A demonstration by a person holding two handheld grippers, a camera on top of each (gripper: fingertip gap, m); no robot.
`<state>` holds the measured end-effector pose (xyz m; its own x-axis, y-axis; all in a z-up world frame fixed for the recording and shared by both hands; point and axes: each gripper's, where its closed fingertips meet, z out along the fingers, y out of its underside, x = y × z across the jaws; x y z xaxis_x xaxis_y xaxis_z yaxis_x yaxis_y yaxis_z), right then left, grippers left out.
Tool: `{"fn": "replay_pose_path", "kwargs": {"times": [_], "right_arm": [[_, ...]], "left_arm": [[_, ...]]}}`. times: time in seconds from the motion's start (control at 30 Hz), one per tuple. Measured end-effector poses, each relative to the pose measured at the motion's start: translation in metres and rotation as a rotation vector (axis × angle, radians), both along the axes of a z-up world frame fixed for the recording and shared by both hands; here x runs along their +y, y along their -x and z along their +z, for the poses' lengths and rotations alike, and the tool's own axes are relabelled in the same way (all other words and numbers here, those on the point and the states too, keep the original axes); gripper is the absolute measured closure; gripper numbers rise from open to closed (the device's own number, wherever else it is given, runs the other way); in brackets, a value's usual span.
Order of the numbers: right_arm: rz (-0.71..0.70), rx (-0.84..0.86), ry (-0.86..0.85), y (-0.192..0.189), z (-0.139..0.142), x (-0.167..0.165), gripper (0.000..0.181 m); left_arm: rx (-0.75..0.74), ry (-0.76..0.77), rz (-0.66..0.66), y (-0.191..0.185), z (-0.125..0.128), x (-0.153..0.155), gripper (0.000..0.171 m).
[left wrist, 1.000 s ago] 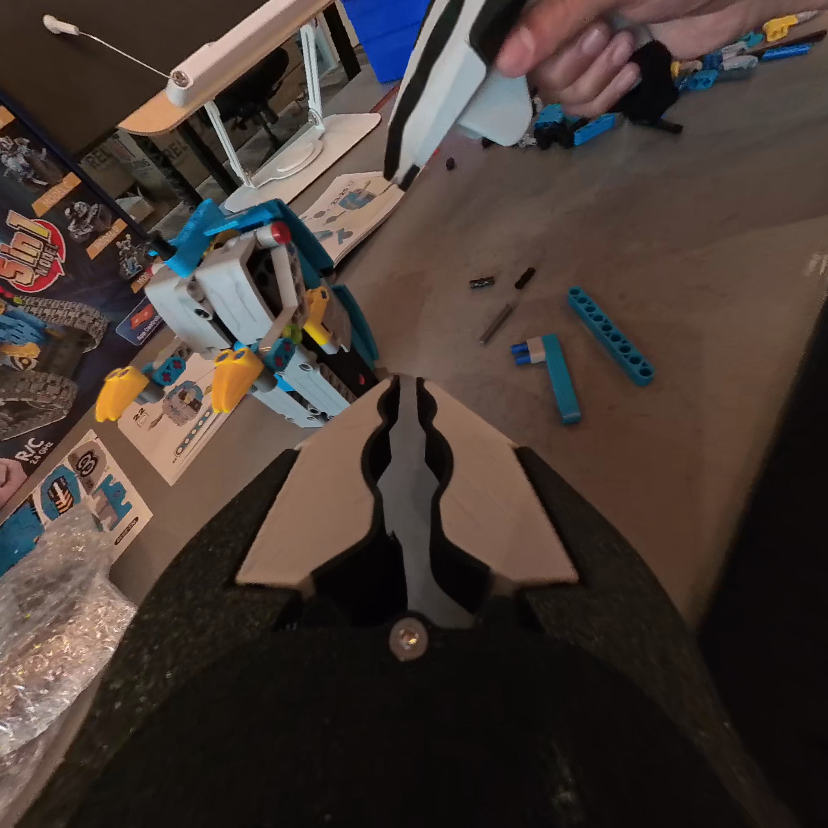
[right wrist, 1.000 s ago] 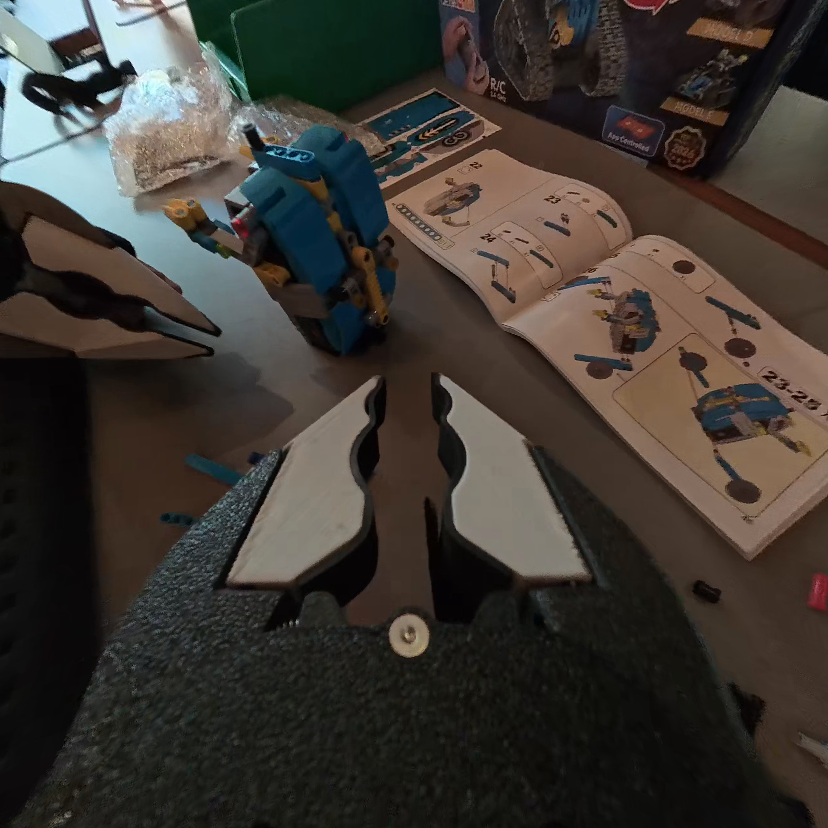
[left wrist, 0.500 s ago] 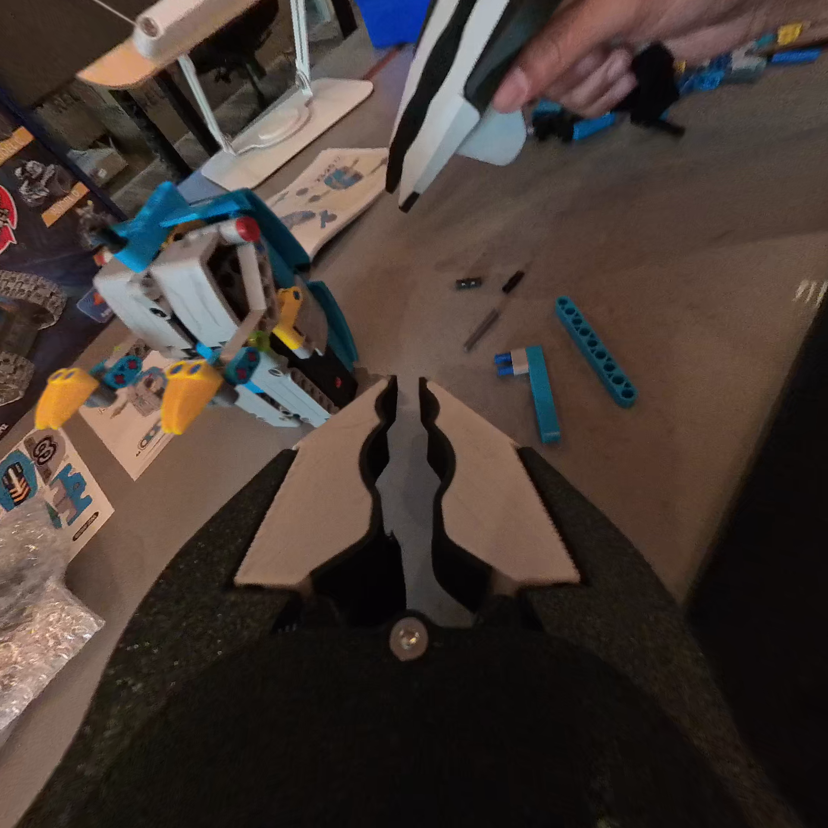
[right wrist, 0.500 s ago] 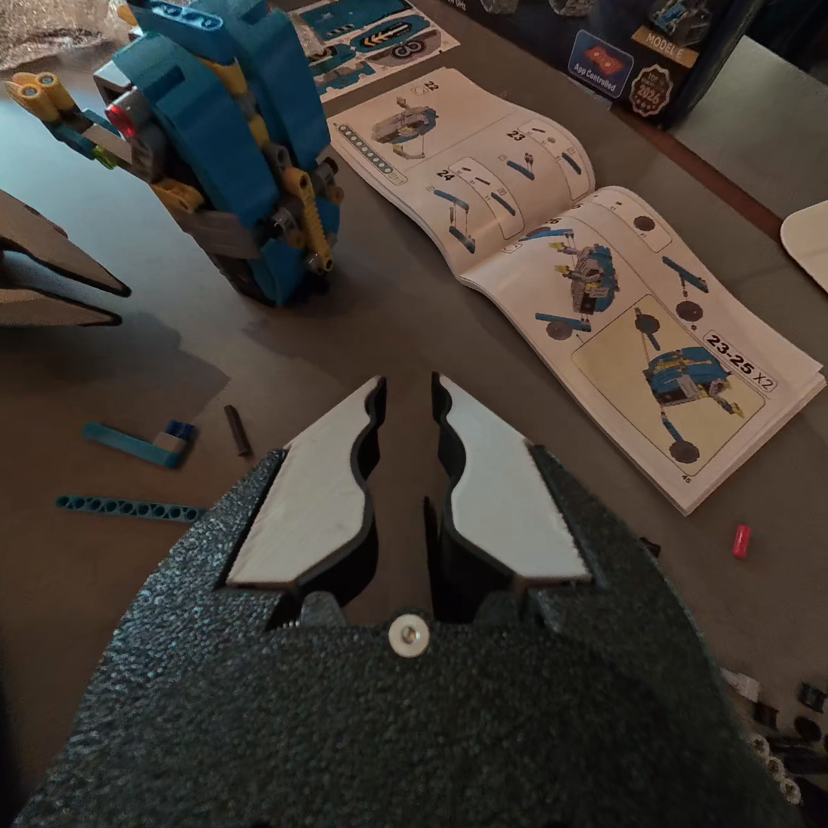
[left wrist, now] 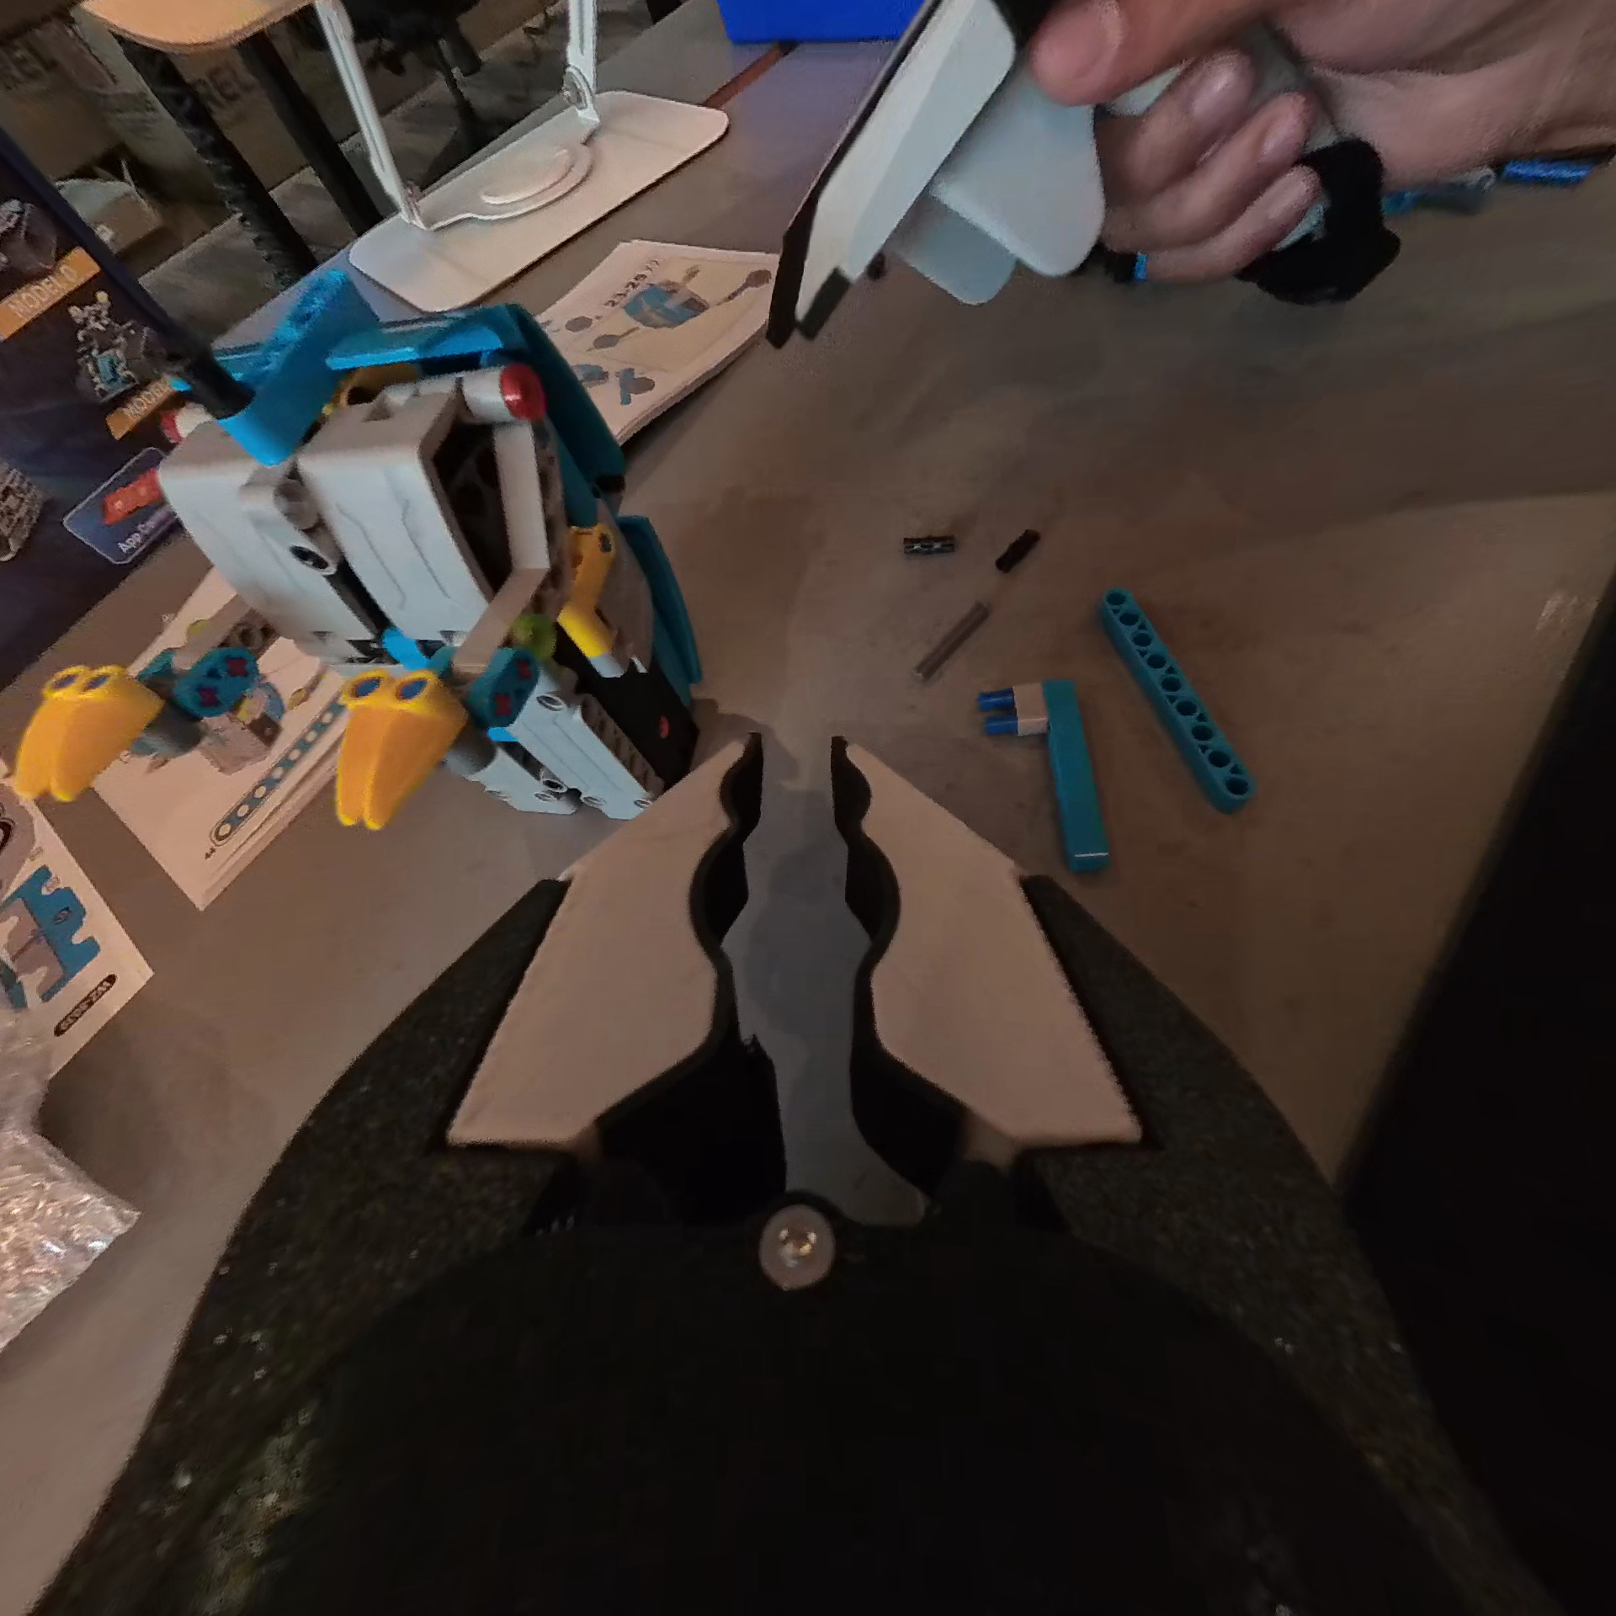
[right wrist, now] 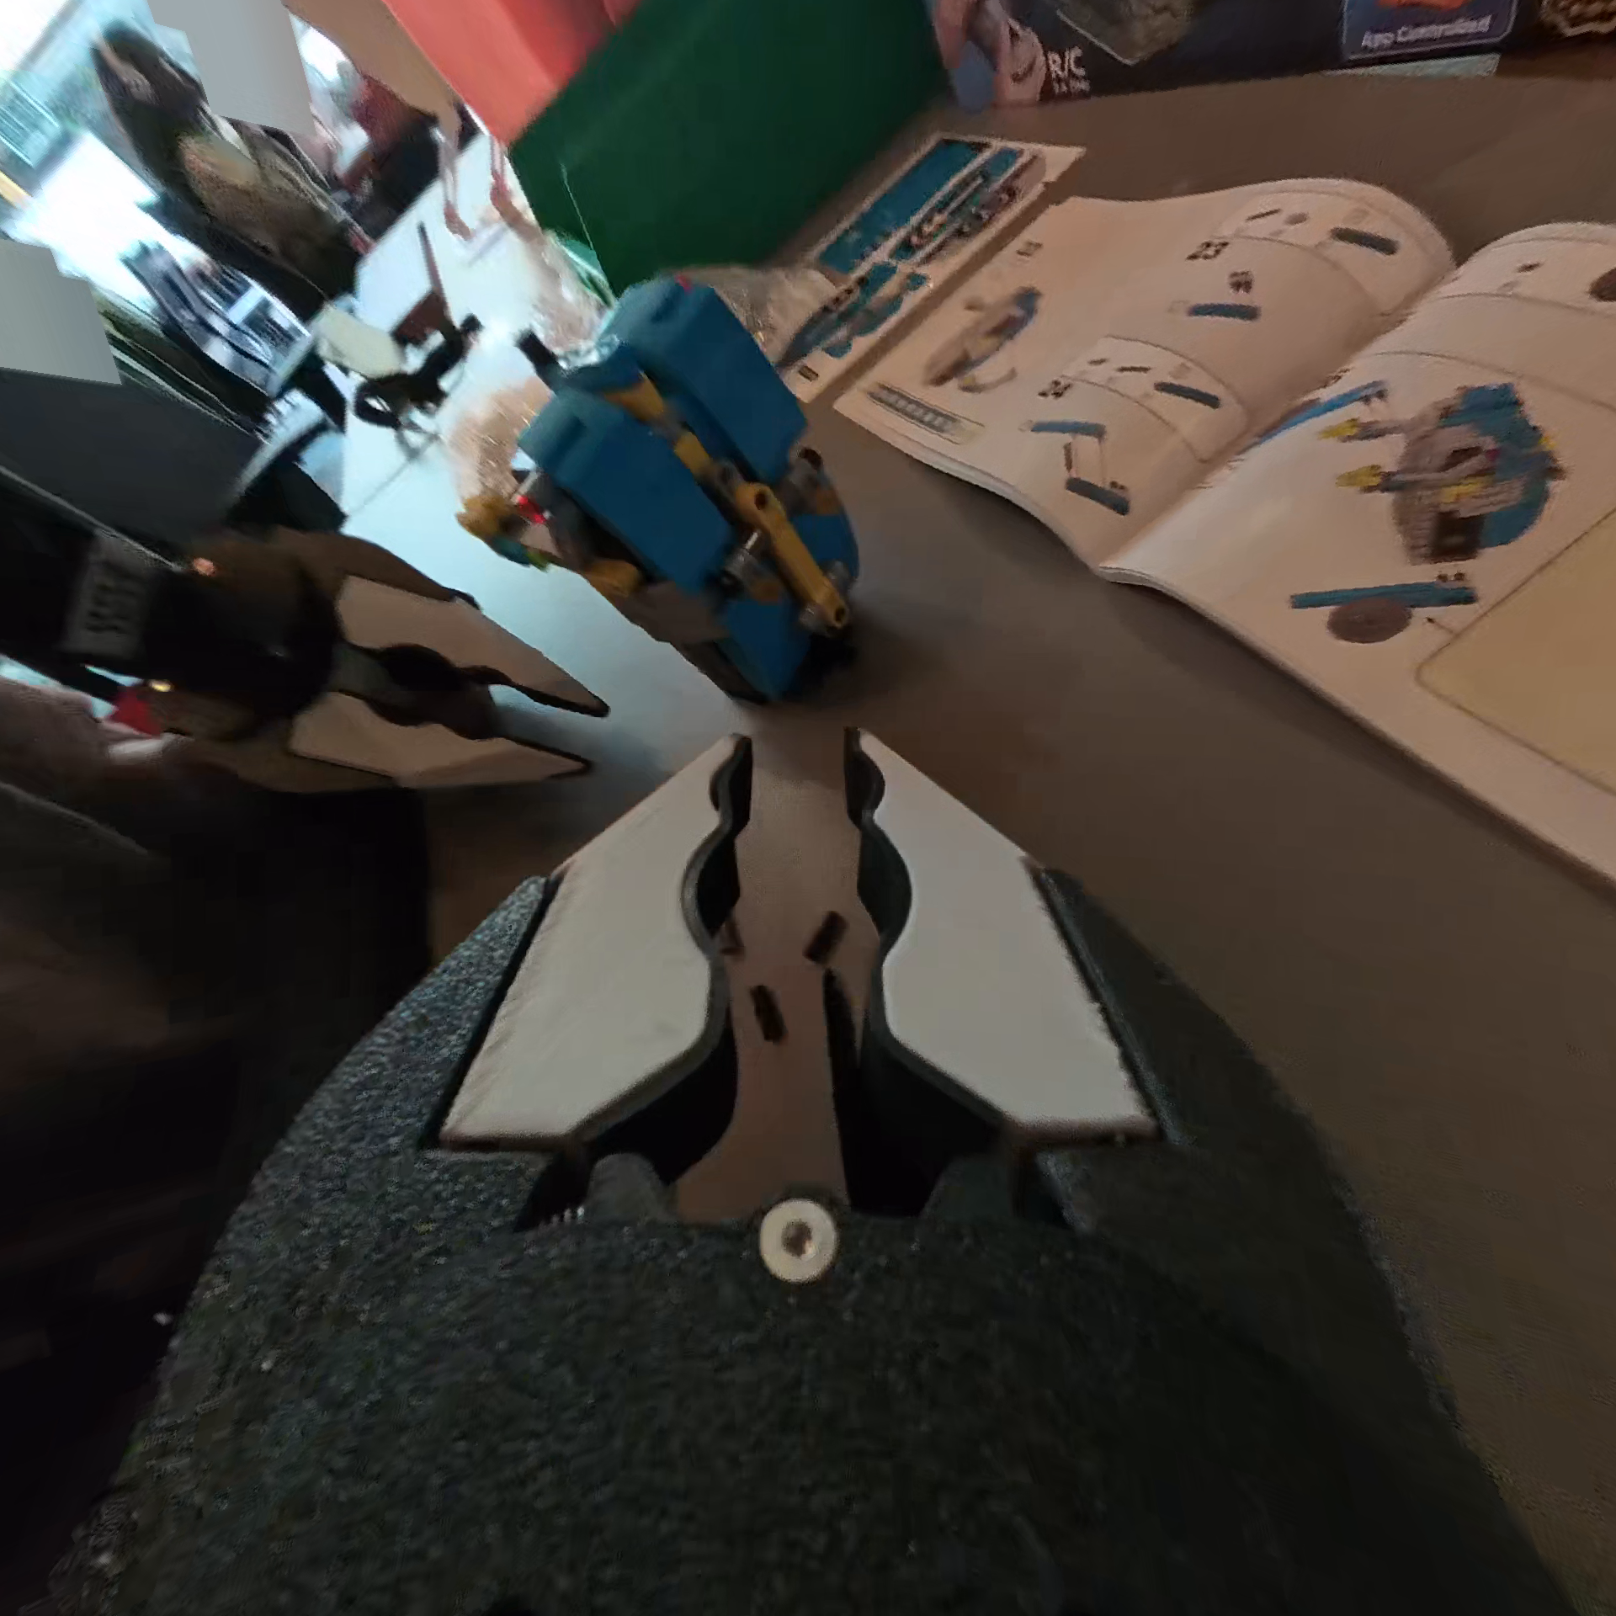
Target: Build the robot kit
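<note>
Hovering above the grey table (left wrist: 1312, 437), the left gripper (left wrist: 794, 743) is held slightly spread and empty, its tips just beside the near right corner of the blue, white and yellow brick model (left wrist: 420, 595). The right gripper (right wrist: 797, 741) is likewise parted and empty, low over small black pins (right wrist: 822, 936), the model just beyond its tips. Loose blue beams (left wrist: 1176, 700) lie to the right; an open instruction booklet (right wrist: 1224, 420) is seen farther off. Nothing is gripped by either tool.

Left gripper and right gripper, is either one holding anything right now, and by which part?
Nothing is held. The left gripper and right gripper are both open and empty, near the toy model.
</note>
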<state>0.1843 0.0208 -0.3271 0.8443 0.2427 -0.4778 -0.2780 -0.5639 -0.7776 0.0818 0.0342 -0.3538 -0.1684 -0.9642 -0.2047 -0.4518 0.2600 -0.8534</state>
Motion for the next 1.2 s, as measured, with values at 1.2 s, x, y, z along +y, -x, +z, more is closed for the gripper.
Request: {"fn": "replay_pose_path", "kwargs": {"times": [1.2], "right_arm": [[0.293, -0.218, 0.085, 0.039, -0.037, -0.02, 0.147]], "left_arm": [[-0.032, 0.06, -0.023, 0.001, 0.007, 0.0, 0.157]]}}
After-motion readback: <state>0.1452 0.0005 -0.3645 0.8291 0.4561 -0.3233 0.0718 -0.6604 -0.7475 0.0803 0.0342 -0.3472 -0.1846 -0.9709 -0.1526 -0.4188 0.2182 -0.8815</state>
